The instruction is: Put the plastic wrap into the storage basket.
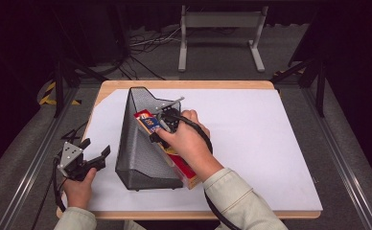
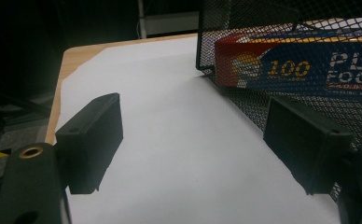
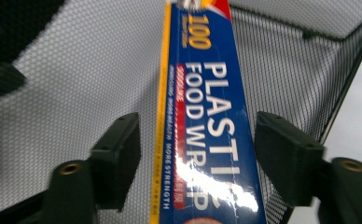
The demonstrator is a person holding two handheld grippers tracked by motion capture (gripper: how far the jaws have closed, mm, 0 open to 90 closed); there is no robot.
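A black mesh file holder [image 1: 136,143] lies on its side on the white sheet [image 1: 251,143]. A long red and blue plastic wrap box [image 1: 147,120] rests inside it, one end sticking out at the near side. My right gripper [image 1: 162,127] hovers over the box; in the right gripper view its jaws stand open on either side of the box [image 3: 207,93], with gaps on both sides. My left gripper [image 1: 97,146] is open at the table's left edge, left of the holder. In the left gripper view the box [image 2: 300,65] shows through the mesh [image 2: 263,18].
The wooden table [image 1: 189,85] is covered by the white sheet, bare to the right of the holder. A grey metal stand [image 1: 220,21] and cables [image 1: 145,40] are on the floor beyond the far edge. Dark frame rails run along both sides.
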